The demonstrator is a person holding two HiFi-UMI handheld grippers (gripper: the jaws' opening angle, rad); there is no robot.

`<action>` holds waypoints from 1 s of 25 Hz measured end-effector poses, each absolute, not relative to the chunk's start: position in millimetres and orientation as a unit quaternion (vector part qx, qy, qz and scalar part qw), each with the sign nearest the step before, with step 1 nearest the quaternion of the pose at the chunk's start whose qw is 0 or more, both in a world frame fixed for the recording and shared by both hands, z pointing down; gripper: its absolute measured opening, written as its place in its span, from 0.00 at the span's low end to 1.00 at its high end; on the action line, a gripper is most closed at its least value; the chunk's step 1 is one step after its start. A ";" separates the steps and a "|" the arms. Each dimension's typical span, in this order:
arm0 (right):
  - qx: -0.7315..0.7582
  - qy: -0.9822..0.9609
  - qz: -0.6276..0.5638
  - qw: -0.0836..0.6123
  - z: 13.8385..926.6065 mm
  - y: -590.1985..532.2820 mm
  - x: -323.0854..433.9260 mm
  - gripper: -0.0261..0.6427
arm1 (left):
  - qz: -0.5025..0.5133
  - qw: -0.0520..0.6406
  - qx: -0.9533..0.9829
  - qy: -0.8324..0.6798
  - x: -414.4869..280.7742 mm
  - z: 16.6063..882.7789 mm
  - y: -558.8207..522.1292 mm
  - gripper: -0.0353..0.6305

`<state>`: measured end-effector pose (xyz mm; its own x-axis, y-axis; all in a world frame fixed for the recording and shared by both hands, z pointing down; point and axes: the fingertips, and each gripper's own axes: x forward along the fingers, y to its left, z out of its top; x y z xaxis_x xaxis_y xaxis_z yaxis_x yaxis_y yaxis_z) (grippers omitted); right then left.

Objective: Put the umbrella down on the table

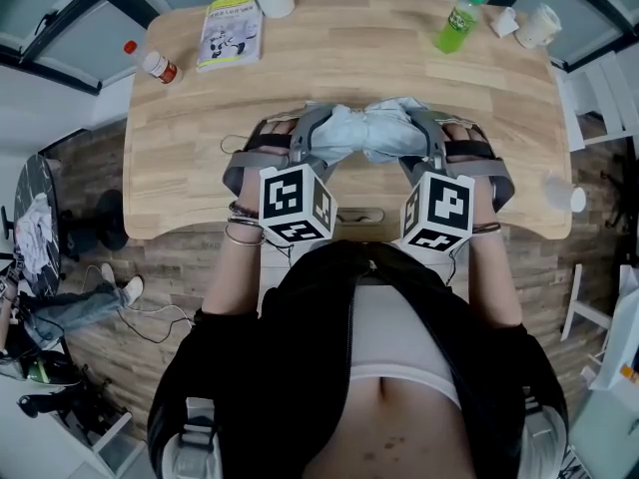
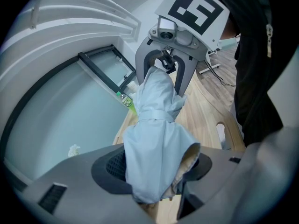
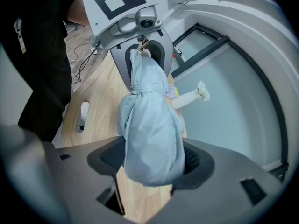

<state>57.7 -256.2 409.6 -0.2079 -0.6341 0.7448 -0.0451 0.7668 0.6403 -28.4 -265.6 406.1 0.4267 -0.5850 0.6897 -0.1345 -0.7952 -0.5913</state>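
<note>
A folded light-blue umbrella lies crosswise between my two grippers, just over the near part of the wooden table. My left gripper is shut on its left end and my right gripper on its right end. In the left gripper view the fabric bundle fills the gap in the left gripper, with the right gripper at its far end. The right gripper view mirrors this: the umbrella sits in the right gripper, and the left gripper holds the other end. Whether the umbrella touches the table I cannot tell.
On the far part of the table are a green bottle, a booklet, a small red-capped bottle and white cups. A cable slot is cut near the front edge. The person stands close against that edge.
</note>
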 end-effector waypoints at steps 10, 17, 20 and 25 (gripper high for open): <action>0.224 -0.739 -0.238 0.590 423.3 -263.6 56.9 0.51 | -0.493 0.221 -0.814 0.212 -29.0 418.9 -273.8 0.45; 0.220 -0.739 -0.233 0.592 429.2 -272.1 55.7 0.51 | -0.497 0.215 -0.814 0.209 -29.9 424.7 -282.1 0.45; 0.220 -0.738 -0.231 0.594 431.3 -273.9 55.6 0.51 | -0.497 0.213 -0.815 0.208 -30.0 427.0 -284.0 0.45; 0.215 -0.737 -0.228 0.598 436.4 -278.2 55.4 0.51 | -0.499 0.206 -0.815 0.208 -30.2 432.6 -288.3 0.45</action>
